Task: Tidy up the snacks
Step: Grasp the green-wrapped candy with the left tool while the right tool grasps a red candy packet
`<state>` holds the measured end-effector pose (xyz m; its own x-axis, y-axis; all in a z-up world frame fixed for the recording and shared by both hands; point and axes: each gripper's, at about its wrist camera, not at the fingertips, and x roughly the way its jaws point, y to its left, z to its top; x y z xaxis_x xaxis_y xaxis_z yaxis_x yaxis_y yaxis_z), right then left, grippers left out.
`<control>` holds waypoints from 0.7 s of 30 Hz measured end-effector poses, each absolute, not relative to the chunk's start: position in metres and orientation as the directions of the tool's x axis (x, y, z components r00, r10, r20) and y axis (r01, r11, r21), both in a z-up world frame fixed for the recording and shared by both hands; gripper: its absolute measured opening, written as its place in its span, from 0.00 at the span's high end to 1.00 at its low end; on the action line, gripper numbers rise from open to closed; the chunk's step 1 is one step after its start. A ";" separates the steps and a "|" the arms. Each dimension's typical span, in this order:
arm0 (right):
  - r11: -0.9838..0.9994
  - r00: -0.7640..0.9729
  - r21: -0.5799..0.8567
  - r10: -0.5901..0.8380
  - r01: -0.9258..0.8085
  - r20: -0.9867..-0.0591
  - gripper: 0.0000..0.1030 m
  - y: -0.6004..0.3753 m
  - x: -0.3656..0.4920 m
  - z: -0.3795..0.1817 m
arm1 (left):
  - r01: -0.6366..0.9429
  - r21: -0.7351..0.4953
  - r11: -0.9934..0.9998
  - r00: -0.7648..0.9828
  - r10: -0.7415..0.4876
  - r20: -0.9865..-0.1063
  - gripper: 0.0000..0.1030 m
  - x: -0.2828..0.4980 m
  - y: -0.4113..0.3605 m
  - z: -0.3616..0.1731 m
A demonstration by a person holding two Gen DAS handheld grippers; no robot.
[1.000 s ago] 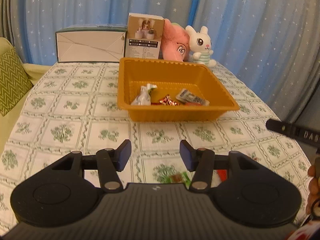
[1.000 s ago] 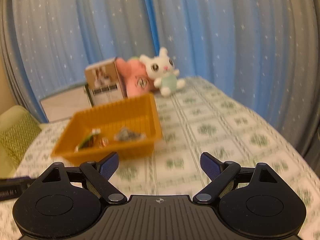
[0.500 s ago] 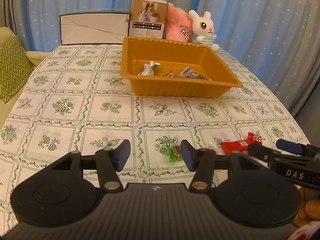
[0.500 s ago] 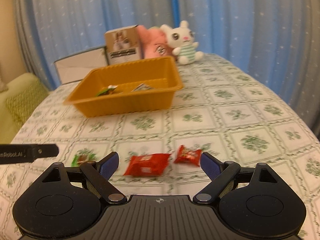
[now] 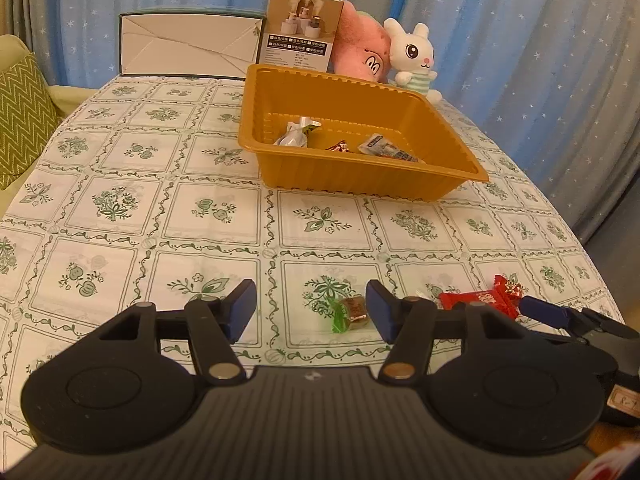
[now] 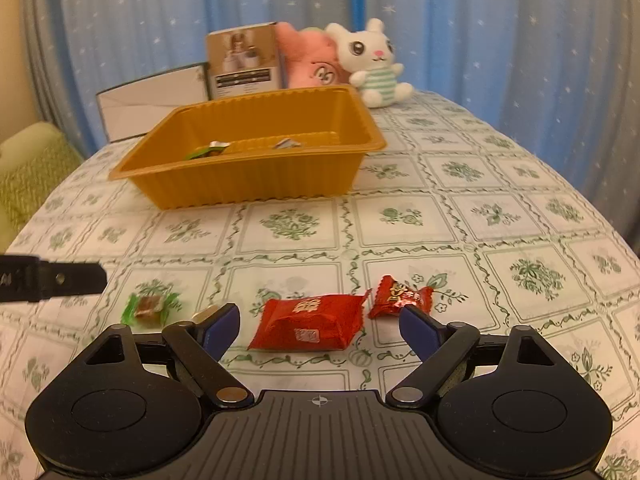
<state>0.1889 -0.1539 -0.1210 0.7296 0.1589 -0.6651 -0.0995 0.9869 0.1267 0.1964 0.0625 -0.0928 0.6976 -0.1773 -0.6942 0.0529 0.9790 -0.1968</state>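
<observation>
An orange tray (image 5: 460, 160) (image 6: 248, 184) with a few wrapped snacks in it stands in the middle of the table. On the cloth near me lie a green-wrapped candy (image 5: 350, 312) (image 6: 149, 307), a large red packet (image 6: 310, 322) (image 5: 466, 300) and a small red candy (image 6: 400, 296) (image 5: 508, 286). My left gripper (image 5: 310, 314) is open and empty, just left of the green candy. My right gripper (image 6: 318, 328) is open and empty, with the large red packet between its fingers, low over the cloth.
A white box (image 5: 188, 50), a brown carton (image 5: 302, 32), a pink plush (image 5: 362, 54) and a white bunny plush (image 5: 414, 60) stand behind the tray. A green cushion (image 5: 20, 116) is at the left. Blue curtains hang behind. The table edge curves at the right.
Both grippers have dropped and pulled back toward the near snacks. The right gripper now straddles the large red packet. The left gripper is closer to the green candy.
</observation>
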 end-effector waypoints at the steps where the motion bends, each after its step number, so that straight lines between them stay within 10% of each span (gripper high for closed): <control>1: 0.987 0.728 0.133 0.156 -0.090 -0.668 0.23 -0.155 0.191 -0.121 | 0.054 -0.198 0.979 0.697 -0.179 -0.694 0.44 0.197 0.062 -0.093; 8: 0.981 0.710 0.181 0.173 -0.065 -0.682 0.38 -0.158 0.196 -0.127 | 0.055 -0.200 0.978 0.690 -0.182 -0.700 0.43 0.198 0.060 -0.096; 11: 0.980 0.711 0.186 0.179 -0.068 -0.681 0.59 -0.158 0.196 -0.125 | 0.058 -0.194 0.979 0.686 -0.180 -0.705 0.41 0.199 0.059 -0.098; 21: 0.981 0.738 0.182 0.169 -0.064 -0.654 0.68 -0.161 0.188 -0.116 | 0.128 -0.139 0.982 0.660 -0.189 -0.727 0.40 0.200 0.041 -0.108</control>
<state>0.1885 -0.1609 -0.1155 0.7375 0.1694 -0.6538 -0.0642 0.9812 0.1818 0.2001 0.0413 -0.1083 0.6598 -0.1895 -0.7271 0.1283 0.9819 -0.1394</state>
